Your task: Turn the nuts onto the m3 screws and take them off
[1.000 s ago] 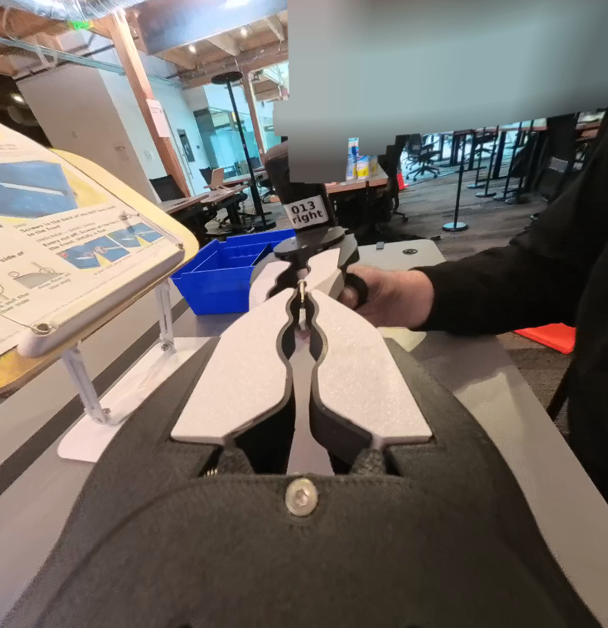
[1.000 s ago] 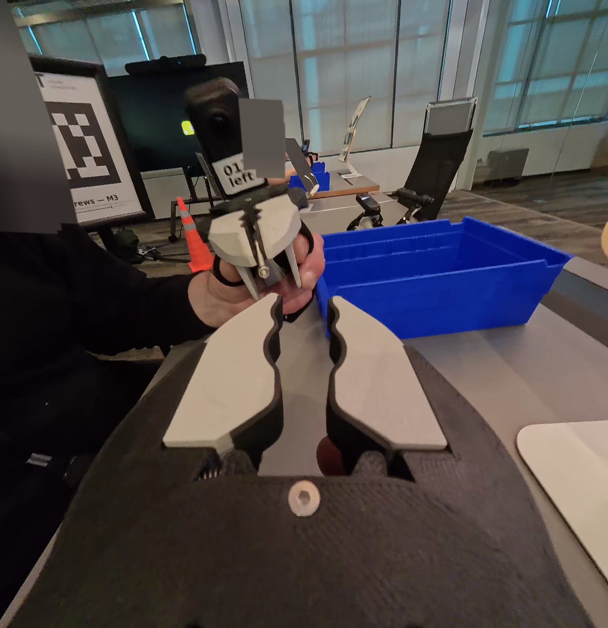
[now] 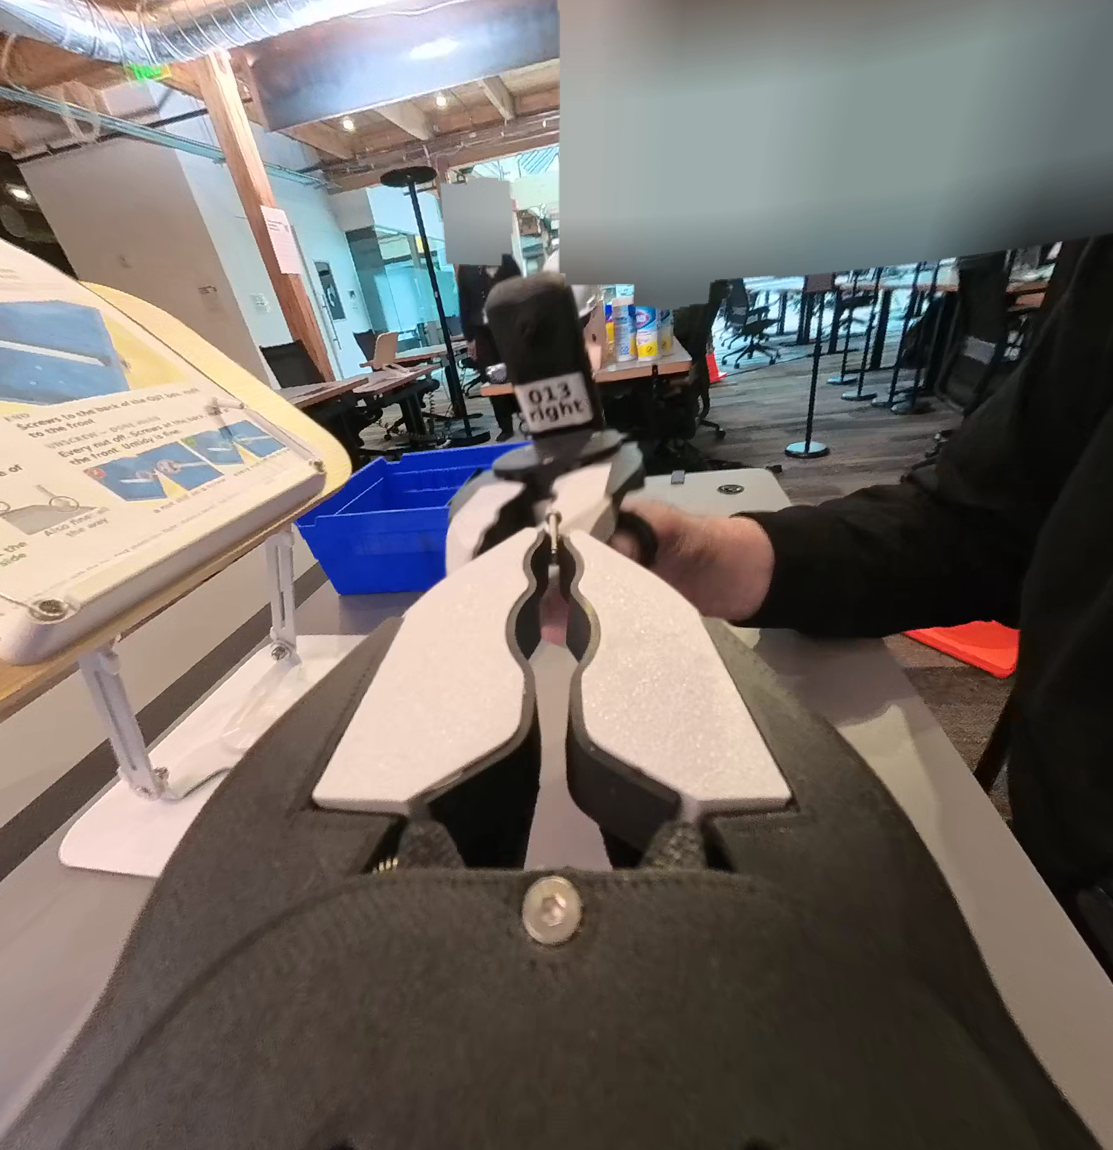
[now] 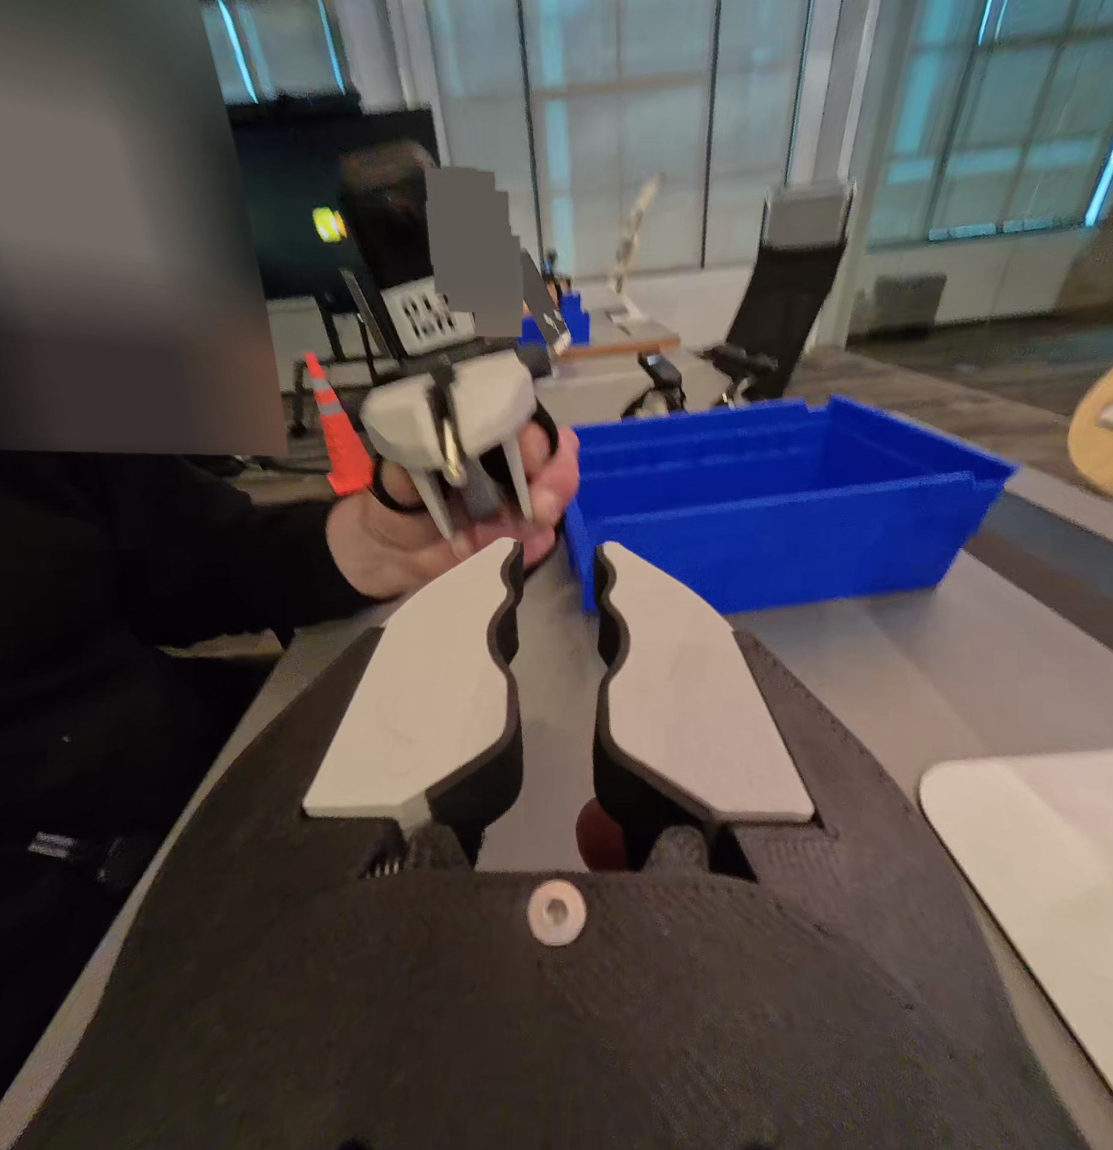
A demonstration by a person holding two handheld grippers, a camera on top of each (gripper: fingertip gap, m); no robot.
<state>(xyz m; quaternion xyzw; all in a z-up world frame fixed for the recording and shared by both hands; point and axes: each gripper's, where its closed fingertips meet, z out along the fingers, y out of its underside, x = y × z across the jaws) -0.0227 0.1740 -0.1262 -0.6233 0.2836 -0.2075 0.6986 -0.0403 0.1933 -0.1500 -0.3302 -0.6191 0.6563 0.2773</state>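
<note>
The screw (image 3: 551, 534) is pinched at the very tips of the left gripper (image 3: 553, 560), whose fingers are pressed together on its lower part; the free end stands out ahead of the tips, pointing toward the right gripper (image 4: 557, 554). I judge it is held so far forward to leave the thread free for a nut. In the right wrist view the screw (image 4: 449, 448) lies between the other tool's pale fingers, but blur hides whether a nut sits on it.

The right gripper is released, with a clear gap between its fingers and nothing in them. It faces the left one, near but apart, probably so that the two tools meet on one line.

Behind the right gripper, seen from the left one, stands a blue bin (image 3: 392, 529) on the grey table (image 4: 853, 672). To the left of the left gripper an instruction board (image 3: 137, 448) leans on a stand.
</note>
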